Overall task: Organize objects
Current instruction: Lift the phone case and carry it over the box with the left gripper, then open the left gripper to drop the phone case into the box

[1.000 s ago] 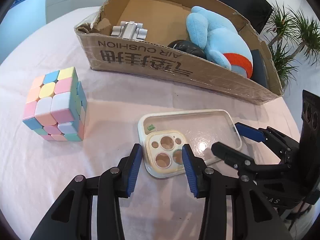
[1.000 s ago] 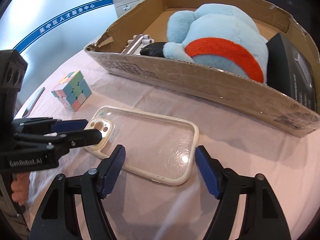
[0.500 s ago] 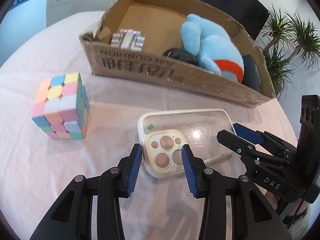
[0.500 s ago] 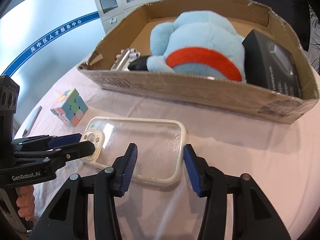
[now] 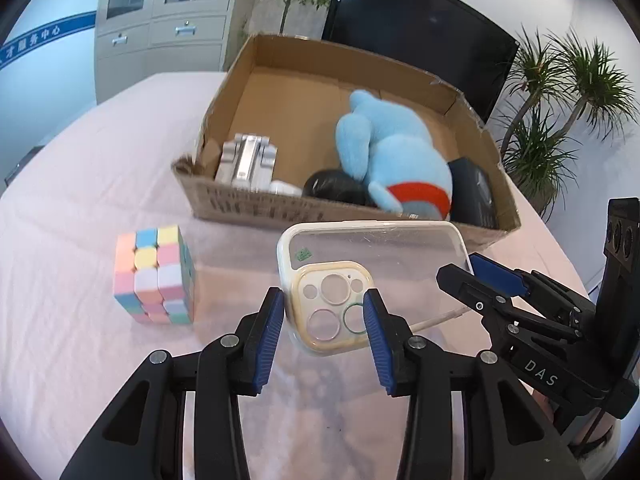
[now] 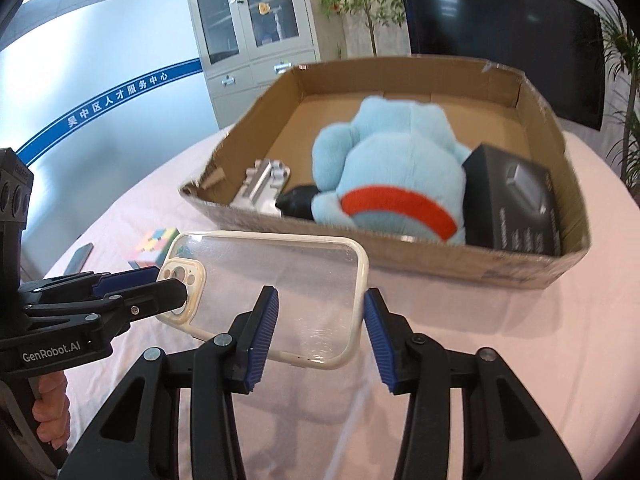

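My left hand-held gripper (image 5: 324, 312) pinches the case (image 5: 372, 268) at its camera end, mid-frame above the surface (image 5: 80, 184), my right one (image 6: 318, 312) closing across its width: light, bendy, slick, so I'd hold the rims.

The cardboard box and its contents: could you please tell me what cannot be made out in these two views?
- Black round object: left wrist view, half hidden behind box wall and blue plush toy.
- Box wall print: left wrist view, blurred.
- Black carton text: right wrist view, too small.
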Demonstrator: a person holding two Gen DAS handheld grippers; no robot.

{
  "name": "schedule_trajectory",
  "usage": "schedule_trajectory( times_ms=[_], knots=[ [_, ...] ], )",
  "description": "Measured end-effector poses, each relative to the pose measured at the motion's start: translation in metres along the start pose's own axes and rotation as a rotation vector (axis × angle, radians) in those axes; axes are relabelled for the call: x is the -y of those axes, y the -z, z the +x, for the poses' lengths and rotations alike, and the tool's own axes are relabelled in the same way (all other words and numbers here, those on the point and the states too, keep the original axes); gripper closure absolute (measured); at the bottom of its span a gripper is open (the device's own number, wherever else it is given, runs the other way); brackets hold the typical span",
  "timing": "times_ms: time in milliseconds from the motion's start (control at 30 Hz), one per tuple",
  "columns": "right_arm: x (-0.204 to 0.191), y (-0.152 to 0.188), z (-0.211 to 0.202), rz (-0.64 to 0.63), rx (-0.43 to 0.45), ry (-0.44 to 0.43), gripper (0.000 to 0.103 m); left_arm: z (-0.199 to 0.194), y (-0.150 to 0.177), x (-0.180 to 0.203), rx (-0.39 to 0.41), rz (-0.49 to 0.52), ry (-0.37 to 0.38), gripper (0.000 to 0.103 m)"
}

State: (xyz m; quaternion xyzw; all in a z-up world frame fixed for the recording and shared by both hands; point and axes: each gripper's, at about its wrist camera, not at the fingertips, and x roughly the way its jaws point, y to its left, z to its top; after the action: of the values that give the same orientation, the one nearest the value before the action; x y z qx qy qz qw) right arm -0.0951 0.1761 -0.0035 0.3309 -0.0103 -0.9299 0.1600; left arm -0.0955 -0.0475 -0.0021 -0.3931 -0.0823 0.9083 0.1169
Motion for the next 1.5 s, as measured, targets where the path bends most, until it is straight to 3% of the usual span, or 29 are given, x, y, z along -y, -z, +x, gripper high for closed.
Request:
schedule_trajectory(
  times_ms=[567, 1000, 1233, 1500],
  knots=[
    [0.001, -0.052, -0.016, -0.037, 0.116, 0.044, 0.061, -0.021, -0.056, 0.006, 0.096, 0.044, 0.032, 0.065],
    [0.037, -0.132, -0.003, -0.029, 0.203, 0.104, 0.061, 0.003, -0.151, 0.028, 0.164, 0.083, 0.071, 0.065],
    [0.074, -0.167, 0.017, -0.009, 0.215, 0.163, 0.061, 0.051, -0.213, 0.058, 0.151, 0.125, 0.086, 0.064],
    [0.153, -0.177, 0.058, 0.085, 0.136, 0.228, 0.061, 0.126, -0.258, 0.118, 0.099, 0.212, 0.086, 0.064]
  ],
)
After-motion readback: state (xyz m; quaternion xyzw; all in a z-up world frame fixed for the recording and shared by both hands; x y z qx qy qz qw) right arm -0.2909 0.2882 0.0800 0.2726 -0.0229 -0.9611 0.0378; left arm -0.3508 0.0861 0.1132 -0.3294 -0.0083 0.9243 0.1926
